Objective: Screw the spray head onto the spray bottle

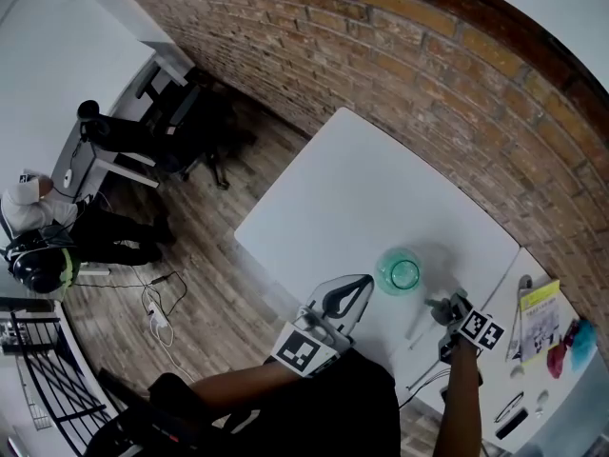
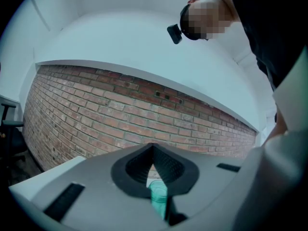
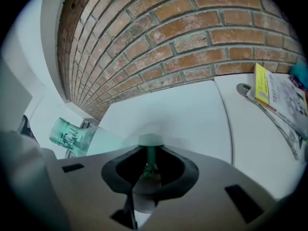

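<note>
While left gripper (image 1: 367, 282) holds jaws fully together on nothing, spray bottle (image 1: 400, 272) sits on white table (image 1: 362, 188) just past its tips. Right gripper (image 1: 443, 307): jaws nearly closed, pinching thin green stem of spray head (image 3: 150, 159), just beside bottle. Brick wall (image 1: 428, 74) borders table's far edge. Yellow booklet (image 1: 539, 317), metal tool (image 1: 521, 298) lie on adjoining table (image 1: 495, 279), well apart from bottle.

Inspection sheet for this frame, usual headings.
Surface: white table, seam near its right end.
Job's things: translucent green bottle upright, neck uncapped; spray head not clearly seen.
Clutter: yellow booklet, metal tool, teal item at the right end.
Grippers: left gripper shut, tips near the bottle; right gripper closed on a green stem.
Cables: loose leads on the floor.
Surroundings: brick wall, wood floor, person at left.
</note>
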A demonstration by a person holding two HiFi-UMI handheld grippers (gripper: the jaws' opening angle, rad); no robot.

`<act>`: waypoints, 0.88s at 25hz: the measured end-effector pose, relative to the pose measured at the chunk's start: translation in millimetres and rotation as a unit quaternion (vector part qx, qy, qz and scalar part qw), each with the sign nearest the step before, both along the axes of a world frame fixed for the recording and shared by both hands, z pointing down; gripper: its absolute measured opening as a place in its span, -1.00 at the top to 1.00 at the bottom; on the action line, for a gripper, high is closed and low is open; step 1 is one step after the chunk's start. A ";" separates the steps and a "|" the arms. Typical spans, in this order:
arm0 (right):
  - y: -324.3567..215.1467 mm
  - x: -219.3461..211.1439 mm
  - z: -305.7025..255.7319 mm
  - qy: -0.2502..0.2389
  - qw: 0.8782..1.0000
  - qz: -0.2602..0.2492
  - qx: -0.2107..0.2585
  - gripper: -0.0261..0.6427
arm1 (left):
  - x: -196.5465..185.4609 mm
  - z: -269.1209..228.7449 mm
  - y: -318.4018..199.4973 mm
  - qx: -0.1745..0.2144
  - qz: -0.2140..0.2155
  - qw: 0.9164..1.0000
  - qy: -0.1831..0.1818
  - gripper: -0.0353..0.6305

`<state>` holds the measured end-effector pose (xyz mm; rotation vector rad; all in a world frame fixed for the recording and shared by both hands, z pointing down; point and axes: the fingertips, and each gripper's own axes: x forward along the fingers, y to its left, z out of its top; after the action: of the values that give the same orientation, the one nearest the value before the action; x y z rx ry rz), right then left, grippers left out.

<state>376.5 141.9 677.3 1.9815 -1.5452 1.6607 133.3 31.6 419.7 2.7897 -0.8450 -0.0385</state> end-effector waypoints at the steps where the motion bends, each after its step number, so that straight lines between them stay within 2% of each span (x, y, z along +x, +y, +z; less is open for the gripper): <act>1: -0.2 -1.8 -2.2 0.003 1.000 0.000 0.003 0.72 | -2.2 -0.7 0.4 -0.001 0.000 1.000 0.000 0.89; 4: -0.7 -6.5 -8.5 0.012 1.000 -0.002 0.010 0.72 | -8.0 -1.9 1.7 -0.007 0.001 1.000 0.000 0.89; 9: -0.4 -13.6 -22.0 0.018 0.999 0.001 0.027 0.72 | -16.8 -3.6 4.2 0.010 0.006 1.000 0.002 0.89; 11: 0.1 -16.3 -26.2 0.020 0.999 0.004 0.034 0.72 | -18.3 -6.5 4.9 0.004 0.007 1.000 0.006 0.89; 13: 0.0 -17.9 -31.1 0.025 0.999 0.008 0.047 0.72 | -19.5 -8.4 5.7 0.000 0.010 1.000 0.008 0.89; 16: -2.8 -19.9 -41.3 0.035 0.997 0.014 0.069 0.72 | -24.6 -10.8 4.5 0.015 0.011 1.000 0.009 0.89; 22: -4.7 -22.7 -57.6 0.054 0.993 0.022 0.099 0.72 | -30.8 -14.4 0.3 0.008 0.007 1.000 0.022 0.89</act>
<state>353.9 137.2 619.7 2.1759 -1.6962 1.4373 102.5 31.9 405.2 2.7981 -0.8193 -0.1054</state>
